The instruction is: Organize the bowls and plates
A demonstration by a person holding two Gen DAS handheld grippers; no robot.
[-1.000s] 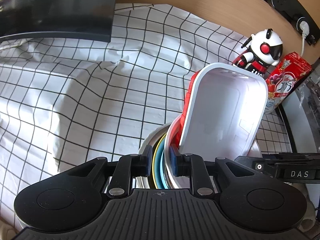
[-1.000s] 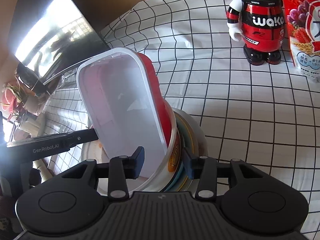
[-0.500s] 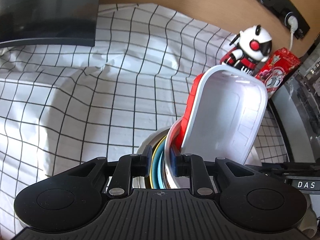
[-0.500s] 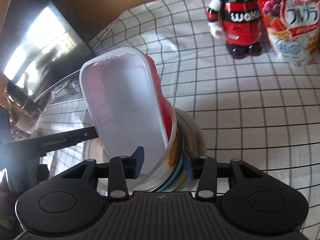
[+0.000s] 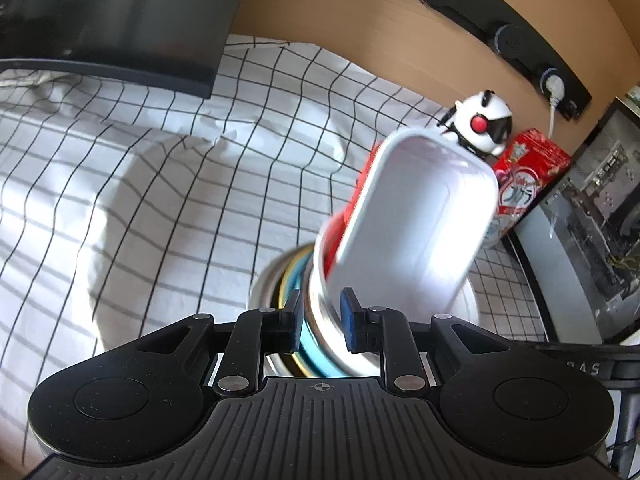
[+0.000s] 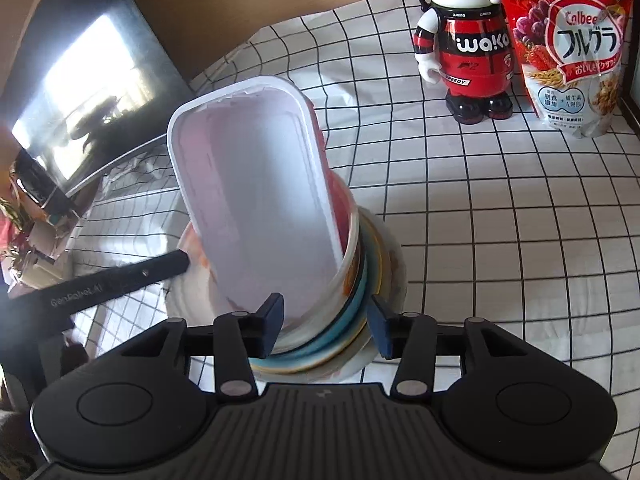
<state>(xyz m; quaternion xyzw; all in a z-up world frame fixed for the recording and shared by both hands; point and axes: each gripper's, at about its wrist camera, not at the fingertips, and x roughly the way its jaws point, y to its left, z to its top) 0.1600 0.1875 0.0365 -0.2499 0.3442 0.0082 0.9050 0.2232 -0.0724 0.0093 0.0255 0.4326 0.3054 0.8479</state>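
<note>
A stack of plates and bowls (image 5: 304,320) is held on edge above the checked cloth, with white, blue and yellow rims showing. A white rectangular dish with a red outside (image 5: 416,216) leans at the top of the stack. My left gripper (image 5: 320,324) is shut on the rims of the stack. In the right wrist view the same stack (image 6: 360,304) sits between the fingers of my right gripper (image 6: 324,328), which is shut on it, and the white dish (image 6: 256,184) stands up in front.
A checked tablecloth (image 5: 160,184) covers the table. A red and white robot toy (image 6: 468,48) and a cereal bag (image 6: 576,44) stand at the back right. A dark monitor (image 5: 104,20) stands at the back left. A wooden wall with a power strip (image 5: 520,40) is behind.
Both grippers and the stack have lifted and tilted; the toy and cereal bag now sit further right in the right view. The grip on the stack is unchanged.
</note>
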